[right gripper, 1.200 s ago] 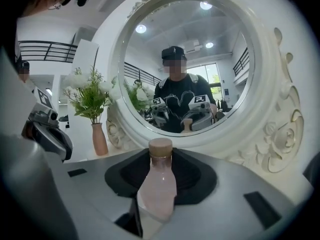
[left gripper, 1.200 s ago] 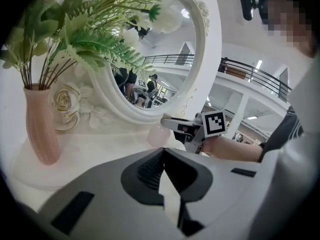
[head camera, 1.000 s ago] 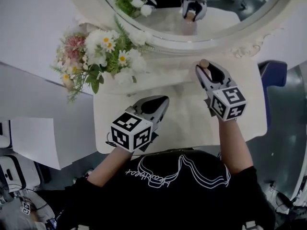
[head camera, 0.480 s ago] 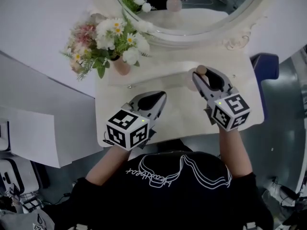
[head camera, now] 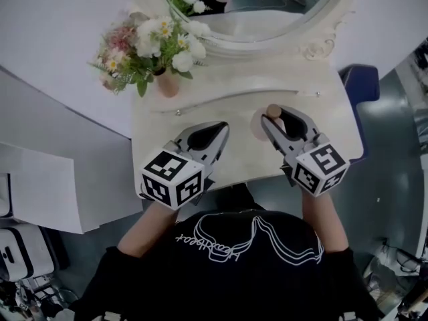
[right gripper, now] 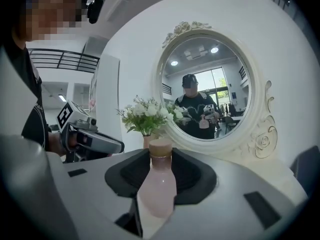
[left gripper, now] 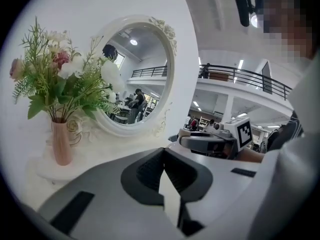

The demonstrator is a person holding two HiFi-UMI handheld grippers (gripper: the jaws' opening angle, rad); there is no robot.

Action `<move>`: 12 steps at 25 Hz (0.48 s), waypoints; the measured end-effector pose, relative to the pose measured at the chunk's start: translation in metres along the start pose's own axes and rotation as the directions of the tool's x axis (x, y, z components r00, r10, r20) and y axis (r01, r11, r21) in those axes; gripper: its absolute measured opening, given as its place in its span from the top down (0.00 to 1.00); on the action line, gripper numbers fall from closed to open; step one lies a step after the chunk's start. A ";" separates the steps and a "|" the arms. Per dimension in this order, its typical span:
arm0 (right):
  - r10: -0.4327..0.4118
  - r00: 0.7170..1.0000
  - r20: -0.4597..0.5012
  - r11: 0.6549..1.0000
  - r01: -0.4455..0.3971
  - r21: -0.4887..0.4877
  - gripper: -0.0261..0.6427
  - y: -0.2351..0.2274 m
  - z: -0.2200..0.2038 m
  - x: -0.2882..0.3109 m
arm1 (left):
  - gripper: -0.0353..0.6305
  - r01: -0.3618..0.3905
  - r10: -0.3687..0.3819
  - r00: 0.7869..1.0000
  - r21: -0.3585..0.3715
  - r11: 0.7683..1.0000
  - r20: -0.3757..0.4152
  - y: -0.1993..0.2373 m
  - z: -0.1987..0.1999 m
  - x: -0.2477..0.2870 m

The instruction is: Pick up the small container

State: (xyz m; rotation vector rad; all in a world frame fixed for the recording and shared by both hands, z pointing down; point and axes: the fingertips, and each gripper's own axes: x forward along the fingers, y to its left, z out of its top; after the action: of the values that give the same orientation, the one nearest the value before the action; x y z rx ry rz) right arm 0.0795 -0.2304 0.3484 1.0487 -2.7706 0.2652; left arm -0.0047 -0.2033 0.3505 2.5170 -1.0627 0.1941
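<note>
Right gripper view: small container [right gripper: 157,189] upright, gripped tight within the right gripper [right gripper: 161,156].

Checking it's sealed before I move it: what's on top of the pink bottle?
A tan cap tops the pink bottle in the right gripper. The cap covers the opening, so that is unseen.

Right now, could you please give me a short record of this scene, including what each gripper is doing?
Surface: white dressing table with oval white-framed mirror
Decor: pink vase of white and pink flowers, back left
Right gripper: shut on small pale pink bottle with tan cap
Left gripper: shut, empty, above the table's left front
Bottle lifted off table: cannot tell
</note>
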 end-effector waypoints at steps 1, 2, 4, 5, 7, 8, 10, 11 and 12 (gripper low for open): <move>0.002 1.000 0.003 1.000 -0.002 0.002 0.75 0.004 0.000 -0.004 | 0.94 0.003 -0.003 1.000 0.003 1.000 0.004 -0.002 0.000 -0.001; 0.003 1.000 0.005 1.000 -0.003 0.004 0.75 0.007 0.000 -0.007 | 0.94 0.005 -0.005 1.000 0.005 1.000 0.007 -0.004 0.000 -0.002; 0.004 1.000 0.010 1.000 -0.004 0.009 0.75 0.013 -0.001 -0.012 | 0.94 0.008 -0.008 1.000 0.008 1.000 0.012 -0.008 0.000 -0.004; 0.004 1.000 0.011 1.000 -0.004 0.010 0.75 0.015 -0.001 -0.014 | 0.94 0.008 -0.009 1.000 0.010 1.000 0.014 -0.010 0.001 -0.005; 0.005 1.000 0.014 1.000 -0.005 0.011 0.75 0.019 -0.002 -0.019 | 0.94 0.010 -0.010 1.000 0.014 1.000 0.018 -0.014 0.001 -0.007; 0.006 1.000 0.016 1.000 -0.006 0.011 0.75 0.021 -0.002 -0.021 | 0.94 0.010 -0.011 1.000 0.017 1.000 0.019 -0.016 0.001 -0.008; 0.008 1.000 0.019 1.000 -0.008 0.008 0.75 0.024 -0.002 -0.024 | 0.94 0.012 -0.012 1.000 0.022 1.000 0.019 -0.019 0.001 -0.009; 0.008 1.000 0.021 1.000 -0.008 0.007 0.75 0.025 -0.002 -0.024 | 0.94 0.013 -0.013 1.000 0.024 1.000 0.019 -0.020 0.001 -0.009; 0.008 1.000 0.022 1.000 -0.008 0.006 0.75 0.027 -0.003 -0.025 | 0.94 0.013 -0.014 1.000 0.027 1.000 0.018 -0.021 0.001 -0.010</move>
State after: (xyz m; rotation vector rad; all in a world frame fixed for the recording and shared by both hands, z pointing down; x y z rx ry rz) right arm 0.0803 -0.1946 0.3428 1.0484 -2.7960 0.2647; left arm 0.0036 -0.1838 0.3406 2.5540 -1.0568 0.1830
